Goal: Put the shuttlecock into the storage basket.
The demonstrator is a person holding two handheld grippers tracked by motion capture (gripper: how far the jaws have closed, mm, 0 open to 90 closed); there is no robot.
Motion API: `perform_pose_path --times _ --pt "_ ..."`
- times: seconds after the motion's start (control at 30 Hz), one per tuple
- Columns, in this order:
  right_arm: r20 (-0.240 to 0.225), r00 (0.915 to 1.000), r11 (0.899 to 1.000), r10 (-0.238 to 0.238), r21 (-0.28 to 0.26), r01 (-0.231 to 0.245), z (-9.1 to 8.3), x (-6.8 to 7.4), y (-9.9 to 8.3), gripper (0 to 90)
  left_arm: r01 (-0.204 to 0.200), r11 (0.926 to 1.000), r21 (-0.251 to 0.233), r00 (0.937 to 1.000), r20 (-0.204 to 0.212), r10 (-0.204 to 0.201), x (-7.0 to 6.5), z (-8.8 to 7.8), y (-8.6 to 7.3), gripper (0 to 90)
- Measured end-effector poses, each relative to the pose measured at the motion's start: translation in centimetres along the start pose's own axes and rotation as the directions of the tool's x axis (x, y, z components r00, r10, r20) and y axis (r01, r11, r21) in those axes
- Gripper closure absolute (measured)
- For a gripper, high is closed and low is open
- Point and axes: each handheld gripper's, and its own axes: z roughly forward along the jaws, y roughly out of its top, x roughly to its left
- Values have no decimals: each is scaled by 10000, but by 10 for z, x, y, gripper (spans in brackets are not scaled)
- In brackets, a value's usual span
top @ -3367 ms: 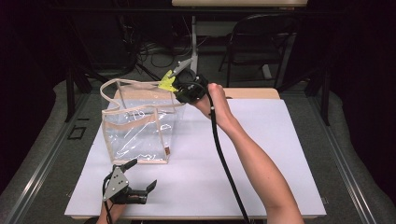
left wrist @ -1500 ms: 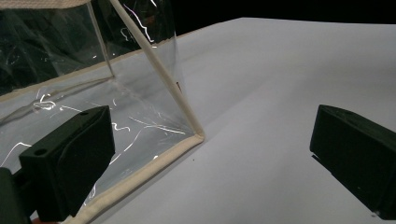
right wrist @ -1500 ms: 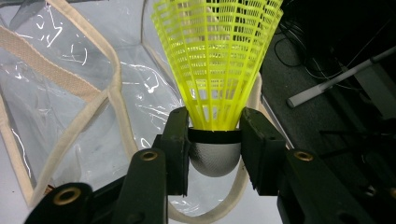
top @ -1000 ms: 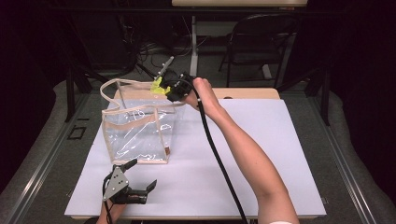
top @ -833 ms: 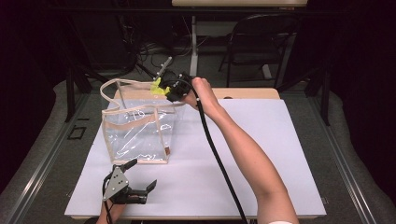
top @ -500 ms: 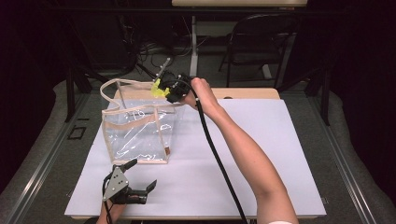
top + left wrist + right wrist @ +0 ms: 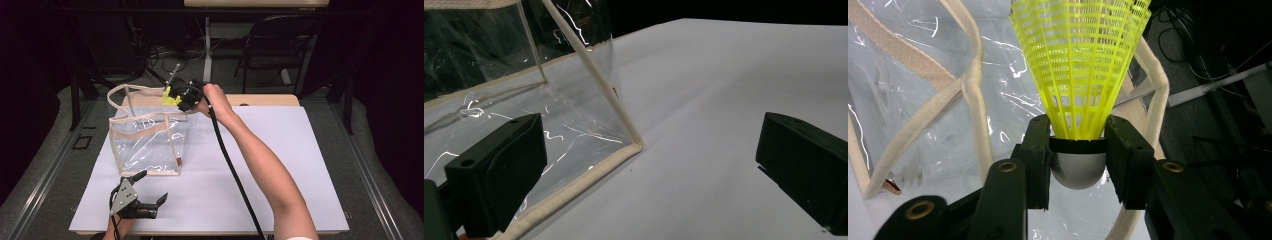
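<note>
Two grippers: both are working at a white table (image 7: 280,165), one in each of the person's hands.
Right gripper (image 7: 1078,150): it is clenching a yellow shuttlecock (image 7: 1080,60) by its grey rounded base, one black pad pressing on each side of the dark band.
Shuttlecock position: in the high view the shuttlecock (image 7: 171,95) is hanging just above the far right part of the clear bag's open top, its skirt pointing away from the hand.
Clear bag (image 7: 147,145): it is standing upright on the left half of the table, its beige-trimmed walls see-through and its beige handles (image 7: 131,90) arching over the mouth.
Left gripper (image 7: 145,202): it is lying low at the near edge of the table, just in front of the bag, jaws spread wide and grasping nothing.
Left gripper view: the bag's near bottom corner (image 7: 636,145) is sitting between the two black pads, apart from both.
Right forearm: it is stretching diagonally across the table, with the black cable (image 7: 232,170) trailing along it.
</note>
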Motion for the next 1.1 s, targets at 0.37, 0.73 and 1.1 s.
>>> perform_pose_path --times 0.37,0.73,1.1 --pt "-63 9999 9999 -134 99 134 4 1 0 642 -5 10000 -1 10000 3 5 0 -1 0 1" --pt "-53 9999 9997 -150 214 152 6 2 0 639 -10 10000 -1 10000 7 10 0 -1 0 1" --pt "47 9999 9999 -102 121 102 6 3 0 628 -15 10000 5 10000 1 15 0 -1 0 1"
